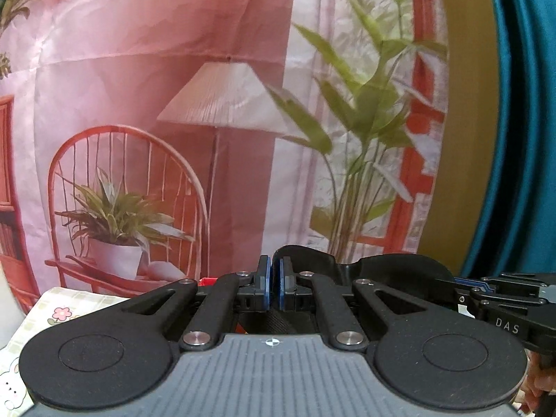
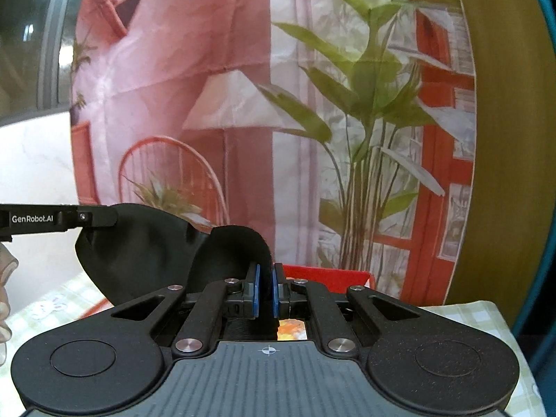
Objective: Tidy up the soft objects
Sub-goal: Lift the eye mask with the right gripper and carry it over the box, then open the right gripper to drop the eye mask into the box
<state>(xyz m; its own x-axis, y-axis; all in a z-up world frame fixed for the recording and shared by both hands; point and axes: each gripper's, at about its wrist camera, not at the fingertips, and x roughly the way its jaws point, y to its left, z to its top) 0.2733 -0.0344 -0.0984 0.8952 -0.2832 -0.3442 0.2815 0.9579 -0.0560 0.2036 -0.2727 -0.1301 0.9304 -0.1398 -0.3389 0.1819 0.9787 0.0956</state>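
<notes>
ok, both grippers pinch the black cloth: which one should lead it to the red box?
Right, probably. The right gripper has the red box straight ahead; the left gripper sees only a red sliver of it. Both are shut on the black cloth.

Cloth [image 2: 146,260] stretched between left claw [image 1: 274,283] and right claw [image 2: 266,290], red box [image 2: 323,278] below, printed backdrop [image 1: 208,104] behind
</notes>
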